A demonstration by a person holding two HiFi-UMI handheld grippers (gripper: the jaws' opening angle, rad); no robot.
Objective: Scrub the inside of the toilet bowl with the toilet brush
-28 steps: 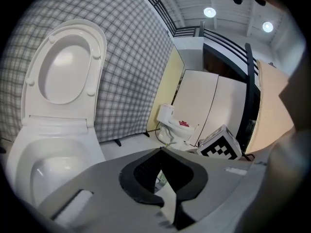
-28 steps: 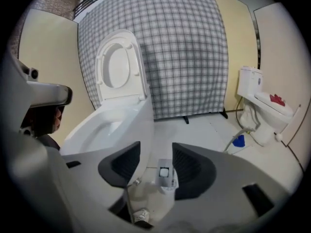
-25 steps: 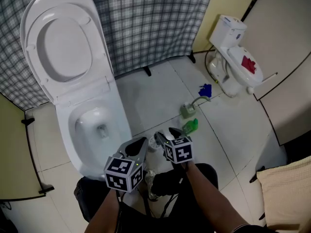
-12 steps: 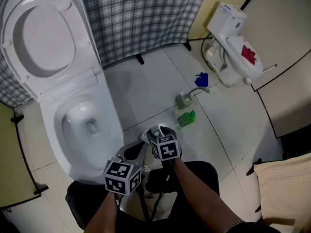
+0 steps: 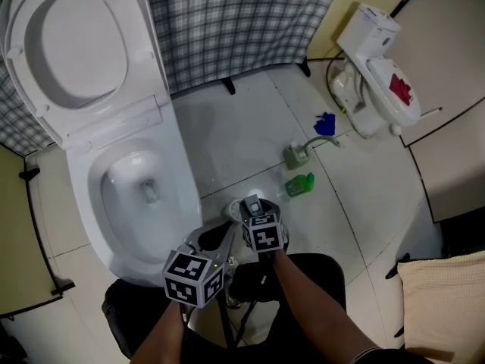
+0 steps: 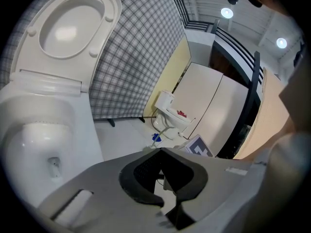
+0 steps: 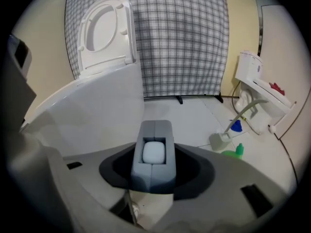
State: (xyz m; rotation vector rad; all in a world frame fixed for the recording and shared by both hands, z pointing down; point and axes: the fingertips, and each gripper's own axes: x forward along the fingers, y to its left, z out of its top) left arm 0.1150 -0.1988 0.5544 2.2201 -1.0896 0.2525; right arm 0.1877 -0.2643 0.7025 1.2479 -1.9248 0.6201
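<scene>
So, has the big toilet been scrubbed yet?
Not yet. Done: the toilet's lid is up, so the bowl is open. In hand: nothing. The right gripper's fingers have just been closing with nothing between them, and the left gripper carries nothing. Left to do: the toilet brush sits in its holder on the floor by the green bottle. It must be picked up, then all the scrubbing.

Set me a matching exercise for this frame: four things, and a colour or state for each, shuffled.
1 large toilet's lid
2 bottle
3 small toilet's lid
4 toilet brush

A standing in its holder on the floor
B green
C raised
D down, something red on it

Pairs: 1-C, 2-B, 3-D, 4-A
</scene>
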